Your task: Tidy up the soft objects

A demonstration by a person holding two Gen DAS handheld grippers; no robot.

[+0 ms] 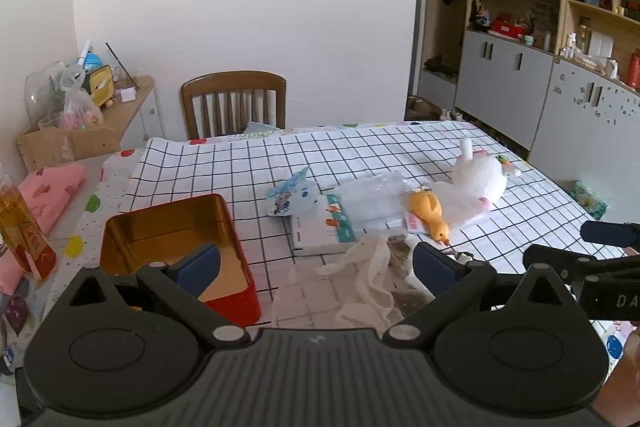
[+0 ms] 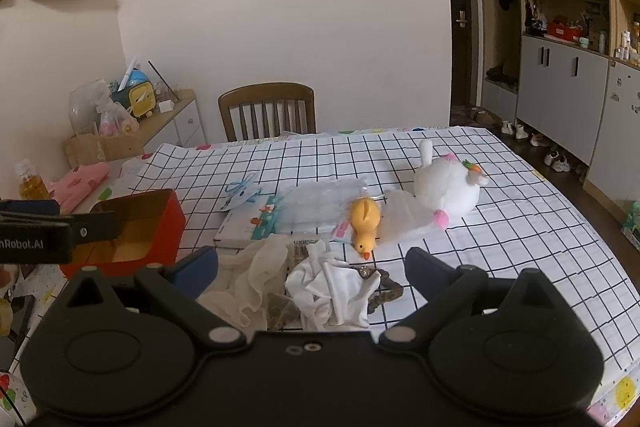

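A red tin box [image 1: 234, 301] [image 2: 176, 223] with a gold inside stands open and empty at the table's left. A yellow duck toy [image 1: 428, 215] [image 2: 364, 223], a white plush rabbit [image 1: 478, 177] [image 2: 448, 187], a clear air-cushion bag [image 1: 372, 201] [image 2: 316, 209], a tissue pack [image 1: 320, 229] [image 2: 248, 223] and a small blue packet [image 1: 290, 197] [image 2: 240, 193] lie mid-table. Crumpled white cloths [image 1: 368, 275] [image 2: 332, 287] lie nearest. My left gripper [image 1: 316, 267] hovers open between box and cloths. My right gripper [image 2: 312, 271] hovers open over the cloths, holding nothing.
The checked tablecloth [image 1: 360, 147] [image 2: 520, 227] covers the table. A wooden chair [image 1: 234, 103] [image 2: 266, 111] stands at the far side. A yellow-liquid bottle [image 1: 20, 227] and pink cloth [image 1: 48, 195] sit left. Cabinets [image 2: 560, 87] line the right wall.
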